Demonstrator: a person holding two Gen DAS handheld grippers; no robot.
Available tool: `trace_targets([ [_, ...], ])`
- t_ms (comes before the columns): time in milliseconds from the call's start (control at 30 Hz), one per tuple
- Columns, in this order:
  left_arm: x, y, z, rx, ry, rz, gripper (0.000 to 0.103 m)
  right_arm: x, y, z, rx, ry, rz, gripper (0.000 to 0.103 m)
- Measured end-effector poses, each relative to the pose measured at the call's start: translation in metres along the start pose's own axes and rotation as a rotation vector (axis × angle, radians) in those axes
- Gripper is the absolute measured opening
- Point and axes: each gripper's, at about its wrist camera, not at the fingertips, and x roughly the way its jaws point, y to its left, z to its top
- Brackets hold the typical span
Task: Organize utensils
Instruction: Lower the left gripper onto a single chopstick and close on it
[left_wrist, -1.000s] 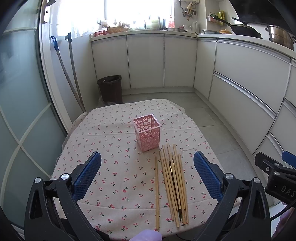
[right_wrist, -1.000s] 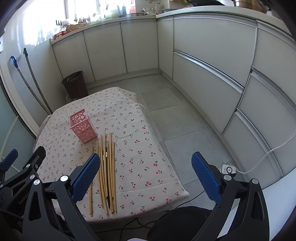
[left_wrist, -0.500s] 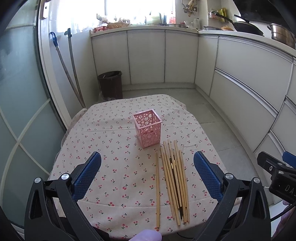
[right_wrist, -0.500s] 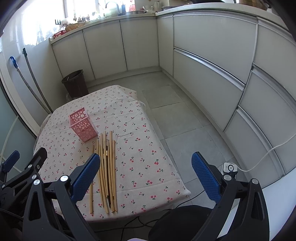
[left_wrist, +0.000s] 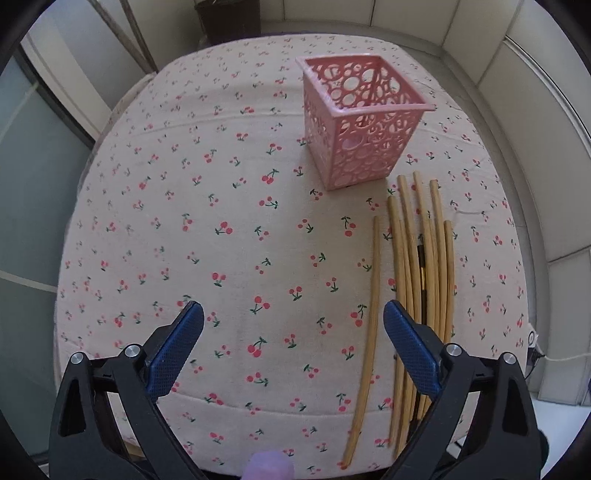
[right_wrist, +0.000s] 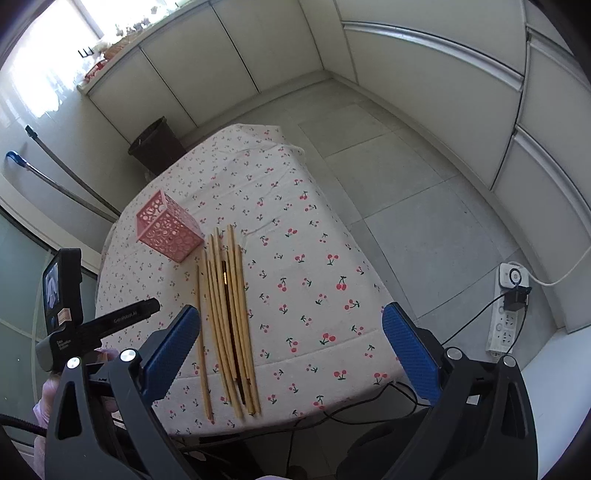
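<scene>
A pink perforated holder (left_wrist: 364, 118) stands upright and empty on the cherry-print tablecloth (left_wrist: 207, 229). Several wooden chopsticks (left_wrist: 424, 280) lie in a bunch in front of it, with one dark stick among them and a single chopstick (left_wrist: 371, 291) apart on their left. My left gripper (left_wrist: 293, 347) is open and empty, low over the cloth, its right finger by the bunch. My right gripper (right_wrist: 291, 347) is open and empty, higher, above the table's near right edge. The holder (right_wrist: 168, 225) and chopsticks (right_wrist: 229, 314) also show in the right wrist view.
The small table (right_wrist: 332, 354) stands on a tiled kitchen floor with white cabinets (right_wrist: 461, 74) behind. A dark bin (right_wrist: 157, 147) and mop handles (right_wrist: 66, 177) stand at the far left. A power strip (right_wrist: 508, 310) with cables lies on the floor at the right.
My left gripper has dropped forward and down close to the cloth, so the holder and chopsticks look much larger. My right gripper has tilted down a little towards the table.
</scene>
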Motion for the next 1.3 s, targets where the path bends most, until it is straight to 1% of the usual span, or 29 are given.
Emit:
trace_targets([
  [67,0.009,-0.002,0.005,-0.031,0.025,-0.045,0.083,0.013,-0.002,0.001,0.011,0.061,-0.011,0.096],
  [100,0.015,-0.004,0.008,-0.04,0.038,-0.053,0.083,0.018,-0.003,0.002,0.01,0.086,-0.019,0.096],
  [200,0.027,-0.013,0.016,-0.029,0.047,-0.019,0.077,0.031,-0.003,0.008,0.0,0.117,-0.035,0.096],
  [267,0.033,-0.016,0.02,-0.02,0.043,0.002,0.072,0.037,-0.004,0.013,0.002,0.111,-0.034,0.096],
  [367,0.042,-0.019,0.023,-0.032,0.07,-0.012,0.069,0.048,-0.006,0.018,0.006,0.129,-0.037,0.096],
  [433,0.047,-0.02,0.023,-0.035,0.083,-0.021,0.069,0.053,-0.009,0.021,0.013,0.138,-0.035,0.096],
  [500,0.051,-0.024,0.025,-0.033,0.086,-0.002,0.069,0.057,-0.012,0.022,0.019,0.149,-0.036,0.096],
  [567,0.059,-0.028,0.026,-0.023,0.115,0.035,0.066,0.06,-0.014,0.022,0.023,0.158,-0.036,0.096],
  [600,0.063,-0.029,0.026,-0.023,0.134,0.035,0.064,0.062,-0.015,0.022,0.026,0.161,-0.036,0.096],
  [633,0.066,-0.029,0.026,-0.025,0.138,0.033,0.064,0.062,-0.016,0.023,0.027,0.162,-0.036,0.096],
  [733,0.068,-0.026,0.024,-0.03,0.135,0.02,0.064,0.062,-0.018,0.023,0.028,0.159,-0.044,0.096],
  [800,0.067,-0.025,0.024,-0.015,0.126,0.009,0.063,0.061,-0.018,0.022,0.026,0.154,-0.051,0.096],
  [833,0.067,-0.024,0.023,-0.004,0.117,0.007,0.059,0.06,-0.019,0.022,0.024,0.152,-0.052,0.096],
  [867,0.068,-0.021,0.022,0.007,0.104,0.003,0.041,0.06,-0.019,0.022,0.025,0.15,-0.053,0.096],
  [900,0.065,-0.023,0.022,0.019,0.092,-0.016,0.029,0.061,-0.019,0.023,0.029,0.149,-0.053,0.096],
  [933,0.064,-0.021,0.021,0.022,0.087,-0.016,0.015,0.062,-0.019,0.024,0.034,0.152,-0.047,0.096],
  [967,0.064,-0.016,0.021,0.024,0.083,-0.025,0.009,0.065,-0.019,0.024,0.038,0.16,-0.037,0.096],
  [1033,0.063,-0.006,0.017,0.027,0.076,-0.061,0.007,0.072,-0.017,0.026,0.054,0.187,-0.005,0.095],
  [1067,0.062,-0.001,0.016,0.025,0.079,-0.082,0.005,0.076,-0.016,0.028,0.065,0.2,0.011,0.093],
  [1133,0.06,0.009,0.013,0.022,0.085,-0.098,0.005,0.089,-0.009,0.034,0.076,0.229,0.038,0.085],
  [1200,0.054,0.026,0.008,0.004,0.082,-0.111,0.004,0.103,0.001,0.038,0.062,0.267,0.045,0.061],
  [1233,0.051,0.034,0.006,-0.007,0.08,-0.129,0.004,0.112,0.008,0.042,0.053,0.285,0.05,0.055],
  [1267,0.047,0.039,0.006,-0.013,0.071,-0.146,0.004,0.118,0.014,0.043,0.048,0.295,0.053,0.044],
  [1300,0.04,0.045,0.006,-0.013,0.053,-0.162,0.004,0.128,0.021,0.046,0.049,0.312,0.057,0.038],
])
